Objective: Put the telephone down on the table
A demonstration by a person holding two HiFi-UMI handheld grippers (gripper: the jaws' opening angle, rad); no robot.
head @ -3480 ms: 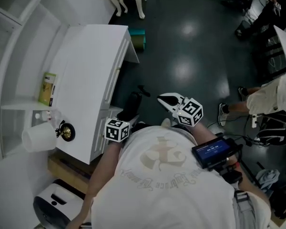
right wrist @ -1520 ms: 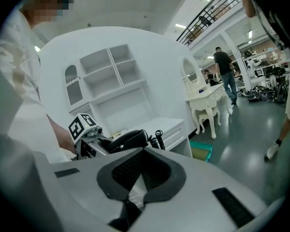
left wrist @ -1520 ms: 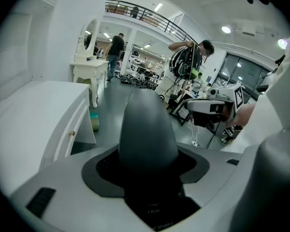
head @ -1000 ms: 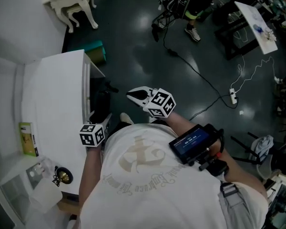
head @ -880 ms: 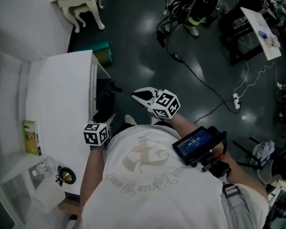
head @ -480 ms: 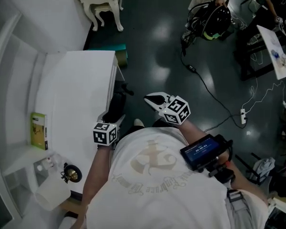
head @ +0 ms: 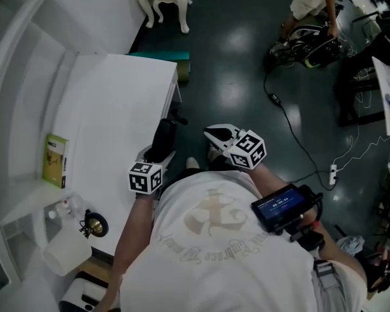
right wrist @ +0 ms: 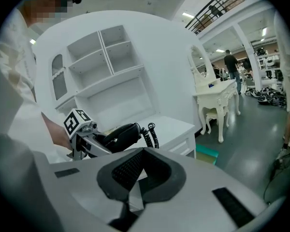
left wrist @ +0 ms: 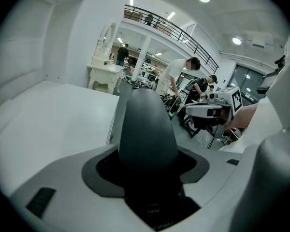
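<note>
Grips phone [head: 163,138] in left tool [head: 157,156], aloft at 3 o'clock edge of bench [head: 110,109]; points its long axis along the jaws, free end toward 12 o'clock, cord [right wrist: 150,132] at that end. Holds right tool [head: 214,134] closed, empty, at phone's 3 o'clock.

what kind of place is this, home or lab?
Likely a lab hall staged with home furniture: white desk and vanity on a dark floor strewn with cables, under a railed mezzanine.
</note>
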